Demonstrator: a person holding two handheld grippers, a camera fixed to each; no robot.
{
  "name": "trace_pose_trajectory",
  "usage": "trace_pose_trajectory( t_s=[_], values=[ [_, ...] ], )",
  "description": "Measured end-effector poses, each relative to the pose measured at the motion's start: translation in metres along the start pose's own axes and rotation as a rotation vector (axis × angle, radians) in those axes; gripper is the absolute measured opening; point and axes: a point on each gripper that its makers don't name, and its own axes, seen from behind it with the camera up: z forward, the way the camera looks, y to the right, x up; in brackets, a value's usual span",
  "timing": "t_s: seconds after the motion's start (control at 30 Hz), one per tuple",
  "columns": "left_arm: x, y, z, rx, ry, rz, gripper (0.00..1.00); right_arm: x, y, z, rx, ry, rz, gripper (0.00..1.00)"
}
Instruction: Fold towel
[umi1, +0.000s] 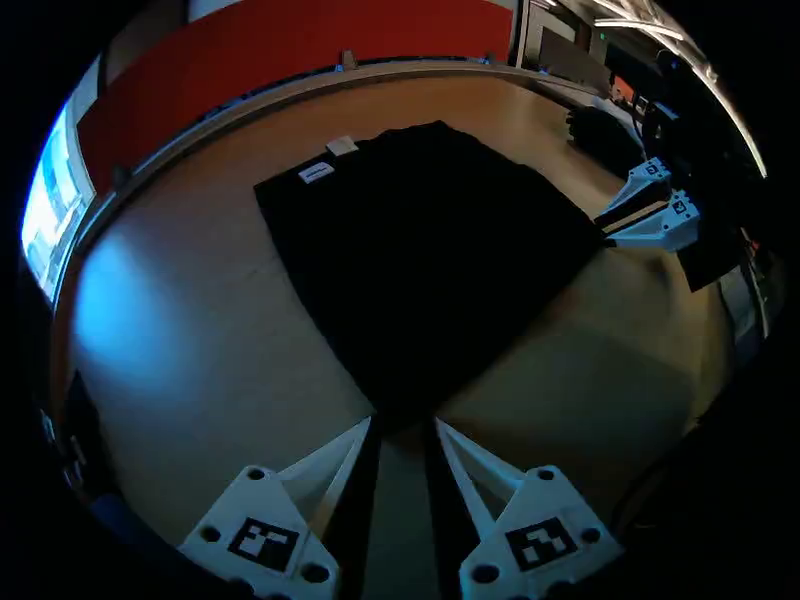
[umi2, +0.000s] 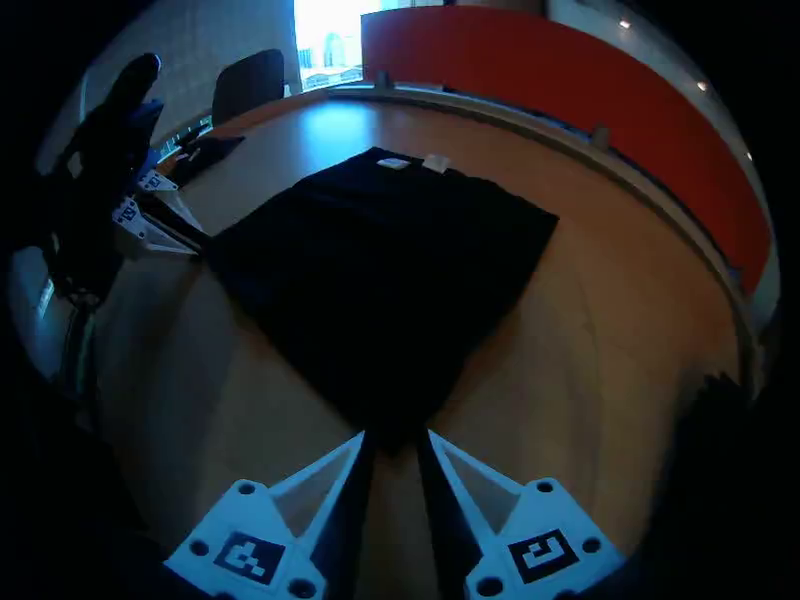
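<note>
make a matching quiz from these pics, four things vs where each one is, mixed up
1. long red wall panel
2. flat black cloth towel
3. black office chair
4. small white fabric tag

A. spread on the tan wooden table
B. at the table, near the bright window
C. on the towel, near a far corner
D. running along behind the table's far edge

Pairs: 1-D, 2-A, 3-B, 4-C

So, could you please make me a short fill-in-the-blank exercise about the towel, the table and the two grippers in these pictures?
1. The towel spread on the wooden table is ___ in colour.
2. The panel behind the table is ___.
3. The small label near the towel's far edge is ___.
4. The left gripper and the right gripper each point at a ___ of the towel.
Missing words: black; red; white; corner.
</note>
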Motion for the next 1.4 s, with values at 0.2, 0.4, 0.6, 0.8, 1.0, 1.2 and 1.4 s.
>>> trace_pose_trajectory(
  t_s=[0.2, 0.4, 0.6, 0.8, 1.0, 1.2, 1.4],
  values=[
    [0.0018, -0.0014, -0.0002, -0.007, 0.001, -0.038, 0.28, -0.0003, 0.0004, 0.0000, -0.003, -0.001, -0.016, 0.31],
    [0.0008, -0.0020, 0.0013, -0.001, 0.006, -0.043, 0.28, -0.0011, 0.0005, -0.0001, -0.001, -0.001, -0.018, 0.29],
    [0.0010, -0.0063, 0.0015, 0.036, 0.007, -0.026, 0.16, -0.0017, -0.0008, -0.0007, 0.004, -0.003, -0.032, 0.21],
    [0.0013, -0.0053, 0.0015, 0.044, 0.009, -0.028, 0.08, -0.0024, -0.0007, -0.0019, 0.005, -0.006, -0.038, 0.19],
    [0.0015, -0.0046, 0.0006, 0.038, 0.010, -0.046, 0.07, -0.0023, -0.0013, -0.0024, 0.010, -0.006, -0.032, 0.14],
    [0.0020, -0.0047, 0.0001, 0.032, 0.005, -0.077, 0.05, 0.0015, -0.0003, -0.0045, 0.014, 0.008, -0.024, 0.12],
    [0.0031, -0.0016, -0.0013, 0.026, 0.004, -0.101, 0.04, 0.0059, 0.0014, -0.0075, 0.010, 0.018, -0.031, 0.12]
  ],
)
